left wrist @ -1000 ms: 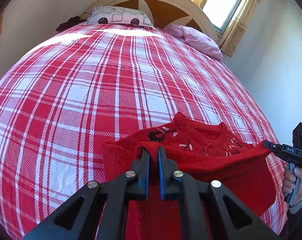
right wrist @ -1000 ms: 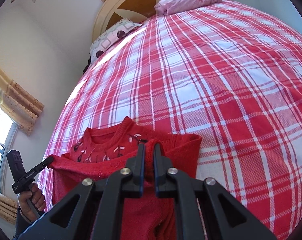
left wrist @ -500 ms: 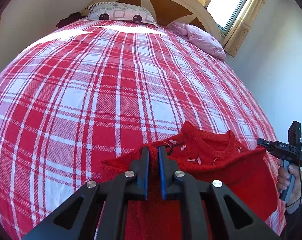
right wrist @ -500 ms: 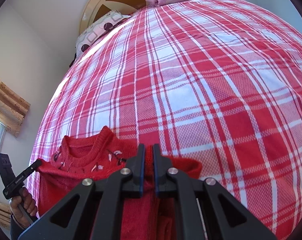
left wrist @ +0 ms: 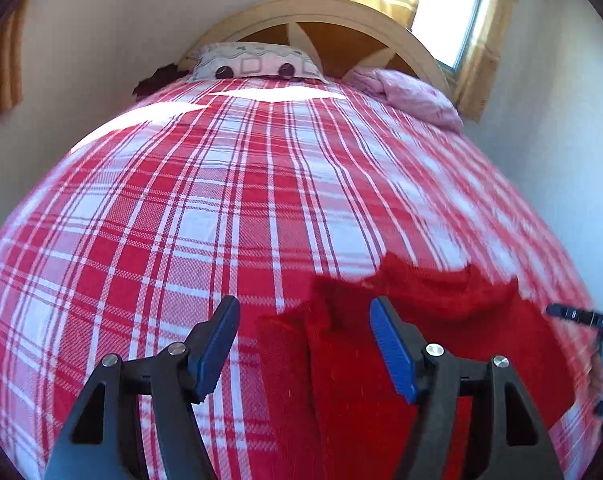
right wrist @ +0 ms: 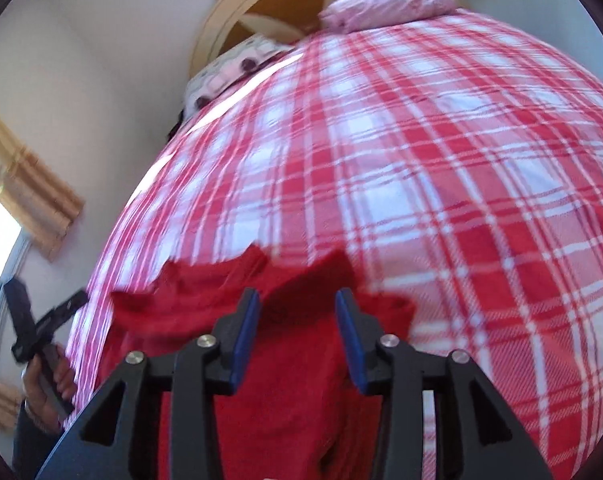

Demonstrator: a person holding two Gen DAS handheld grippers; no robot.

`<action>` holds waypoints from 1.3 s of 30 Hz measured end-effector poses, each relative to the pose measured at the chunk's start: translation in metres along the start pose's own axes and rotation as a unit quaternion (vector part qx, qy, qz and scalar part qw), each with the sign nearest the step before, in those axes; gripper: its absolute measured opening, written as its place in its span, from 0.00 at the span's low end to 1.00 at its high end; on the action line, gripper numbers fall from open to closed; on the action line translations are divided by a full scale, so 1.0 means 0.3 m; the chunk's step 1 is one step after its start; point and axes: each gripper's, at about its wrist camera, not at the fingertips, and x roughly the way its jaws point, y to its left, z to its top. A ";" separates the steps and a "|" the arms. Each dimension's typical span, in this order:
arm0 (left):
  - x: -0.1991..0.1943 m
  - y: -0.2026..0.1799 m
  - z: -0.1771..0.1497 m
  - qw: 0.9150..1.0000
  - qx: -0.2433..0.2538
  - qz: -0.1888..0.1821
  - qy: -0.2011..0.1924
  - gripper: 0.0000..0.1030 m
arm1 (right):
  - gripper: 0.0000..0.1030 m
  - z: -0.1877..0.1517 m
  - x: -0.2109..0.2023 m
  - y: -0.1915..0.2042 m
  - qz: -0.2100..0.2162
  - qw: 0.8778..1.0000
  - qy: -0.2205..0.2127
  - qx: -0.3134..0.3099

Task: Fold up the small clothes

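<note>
Tongs [left wrist: 303, 320] opening over red sweater [left wrist: 441, 304]

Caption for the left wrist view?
Left gripper jaws opening above a red sweater on a plaid bedspread.

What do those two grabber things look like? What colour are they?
Each gripper is black plastic with two angular arms, triangular cut-outs and round silver bolts. The fingers carry ribbed blue pads, seen on the left gripper and the right gripper. From the side, the left gripper looks like a slim black bar with small white lettering, on a black handle. The hand holding it shows a dark sleeve cuff.
</note>
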 end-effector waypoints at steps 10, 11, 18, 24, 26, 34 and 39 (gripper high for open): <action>0.107 -0.060 -0.176 0.992 0.068 0.077 0.074 0.66 | 0.45 -0.022 0.192 0.034 -0.040 0.997 0.059 -0.001; 0.111 -0.047 -0.185 0.993 0.060 0.072 0.072 0.67 | 0.45 -0.021 0.212 0.010 -0.044 0.997 0.062 0.012; 0.065 -0.040 -0.194 0.996 0.030 0.063 0.060 0.67 | 0.45 -0.025 0.184 0.008 -0.044 0.998 0.049 0.021; -0.038 -0.076 -0.220 0.997 0.035 0.057 0.033 0.67 | 0.54 -0.098 0.079 0.126 -0.072 0.996 0.015 -0.051; -0.067 -0.085 -0.237 0.998 0.033 0.048 0.028 0.67 | 0.57 -0.141 0.047 0.163 -0.075 0.994 0.006 -0.075; -0.074 -0.112 -0.333 0.997 0.044 0.050 0.047 0.67 | 0.59 -0.298 -0.009 0.191 -0.094 0.989 -0.005 -0.111; -0.067 -0.106 -0.378 0.997 0.038 0.050 0.053 0.67 | 0.59 -0.349 -0.015 0.142 -0.100 0.990 0.001 -0.100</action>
